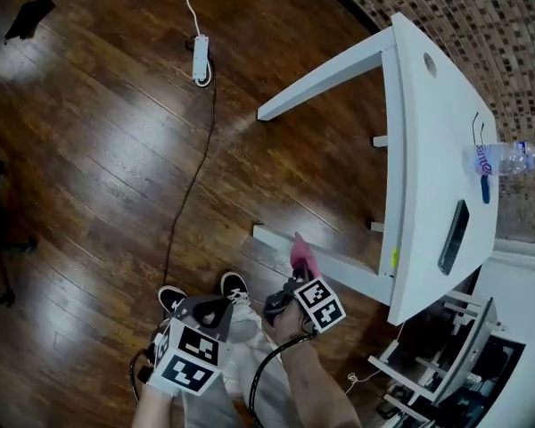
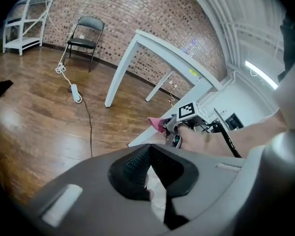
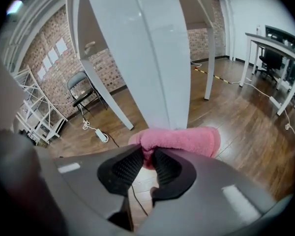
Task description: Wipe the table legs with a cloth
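A white table [image 1: 432, 141] stands on a dark wood floor, with its near leg [image 1: 325, 261] and far leg [image 1: 325, 77] in the head view. My right gripper [image 1: 296, 279] is shut on a pink cloth [image 1: 303, 255] and presses it against the near leg. In the right gripper view the cloth [image 3: 179, 140] is bunched between the jaws against the white leg [image 3: 152, 58]. My left gripper [image 1: 209, 315] hangs lower, beside the person's shoes, shut and empty. In the left gripper view its jaws meet, and the right gripper [image 2: 179, 127] with the cloth [image 2: 156, 124] is ahead.
A power strip [image 1: 201, 59] and its black cable [image 1: 192, 185] lie on the floor left of the table. A plastic bottle [image 1: 504, 159] rests on the tabletop. A folding chair [image 2: 83, 33] and white shelving [image 2: 22, 21] stand by the brick wall. More desks [image 3: 278, 58] stand at the right.
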